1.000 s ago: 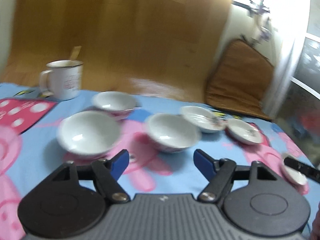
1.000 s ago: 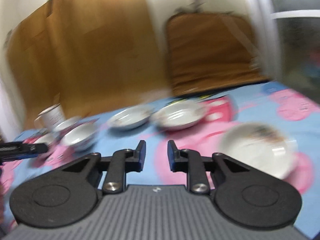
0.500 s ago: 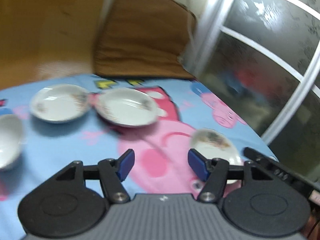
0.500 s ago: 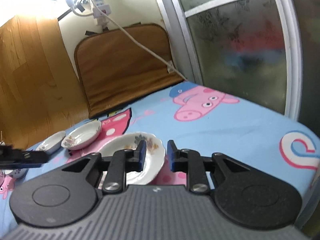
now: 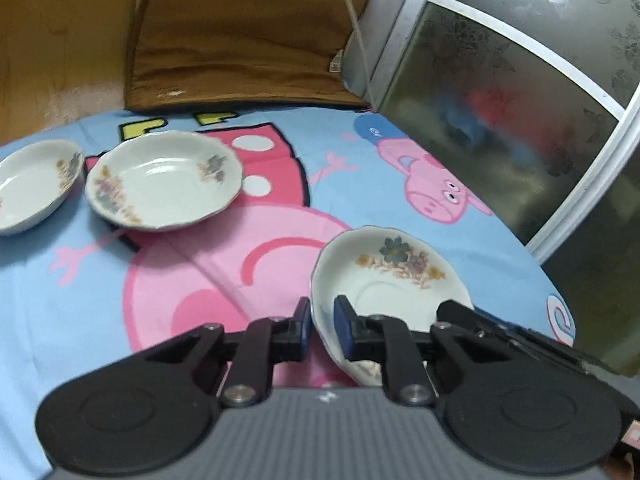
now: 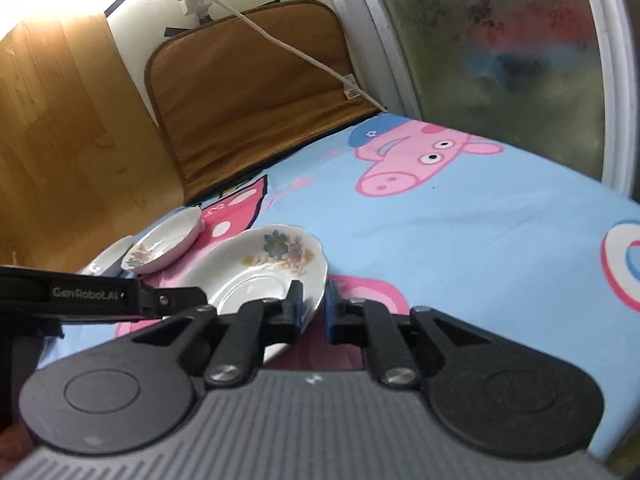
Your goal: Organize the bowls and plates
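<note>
A white floral plate [image 5: 394,276] lies on the cartoon-pig cloth near the table's right end. My left gripper [image 5: 322,322] is shut on its left rim, one finger inside and one outside. My right gripper [image 6: 311,304] is narrowly closed at the plate's [image 6: 256,272] right rim; whether it pinches the rim I cannot tell. Two more floral plates [image 5: 164,184] [image 5: 32,184] lie further left. The right gripper's body [image 5: 520,340] shows beside the plate in the left wrist view.
A brown cushion [image 5: 240,36] leans on the wall behind the table. A frosted glass door [image 5: 520,92] stands to the right past the table edge [image 5: 548,276]. A white cable [image 6: 304,56] hangs over the cushion. A wooden panel [image 6: 60,120] is at the left.
My left gripper swung right from the bowls, reached the floral plate and closed on its rim. The right gripper moved in to the same plate's other side.
</note>
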Available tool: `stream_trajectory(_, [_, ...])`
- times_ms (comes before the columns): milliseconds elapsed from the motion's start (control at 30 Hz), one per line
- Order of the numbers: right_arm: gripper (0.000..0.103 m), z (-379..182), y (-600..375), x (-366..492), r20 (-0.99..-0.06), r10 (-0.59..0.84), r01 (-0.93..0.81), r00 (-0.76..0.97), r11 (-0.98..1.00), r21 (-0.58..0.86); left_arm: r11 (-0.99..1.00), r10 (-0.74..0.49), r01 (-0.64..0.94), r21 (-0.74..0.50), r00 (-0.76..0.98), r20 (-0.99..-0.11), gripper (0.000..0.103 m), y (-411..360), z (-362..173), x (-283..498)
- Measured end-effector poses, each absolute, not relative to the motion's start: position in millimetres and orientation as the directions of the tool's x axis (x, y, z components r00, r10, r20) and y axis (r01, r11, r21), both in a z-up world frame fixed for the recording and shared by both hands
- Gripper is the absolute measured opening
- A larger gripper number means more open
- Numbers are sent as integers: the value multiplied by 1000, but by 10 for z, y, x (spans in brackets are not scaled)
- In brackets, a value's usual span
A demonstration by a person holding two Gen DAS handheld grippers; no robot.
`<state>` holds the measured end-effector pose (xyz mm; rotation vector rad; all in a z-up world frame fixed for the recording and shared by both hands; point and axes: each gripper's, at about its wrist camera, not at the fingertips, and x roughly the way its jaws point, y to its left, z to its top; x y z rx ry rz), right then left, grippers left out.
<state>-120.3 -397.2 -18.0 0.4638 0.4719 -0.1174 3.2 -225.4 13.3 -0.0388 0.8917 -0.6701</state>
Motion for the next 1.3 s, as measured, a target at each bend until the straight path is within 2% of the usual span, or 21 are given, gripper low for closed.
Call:
stream_trajectory(200, [13,-55,-3663,-1161,-453,79,115,888,916,384,830,-536,451,-329,480,-695,14,-1748,220,-80])
stream_trajectory(467, [13,30,-2977,-1043,-458,245,-82,854,934,348,893,-450,302,-334,567,-690,14,-852,249,-310])
stream_trajectory(667, [13,-18,-2702,-1025,-477,285,-141,831,938,315,913,-408,277,-300,599,-689,15,-625,223,-502])
stream_trajectory(833, [13,58,-2767,-1109,-437,228,-111,870,955,276,900,-434,326,-291,599,-672,15,-781,294,-511])
stream_trajectory(1033, [13,114,-3251,-1272,-387,111,-9,915,966,258,859,-492,438,-265,564,-663,16,-1415,388,-324])
stream_trajectory(1300, [13,43,-3976,-1192,-394,-54,158,917,959,237,807,-537,538,-245,496,-682,17,-2441,278,-57])
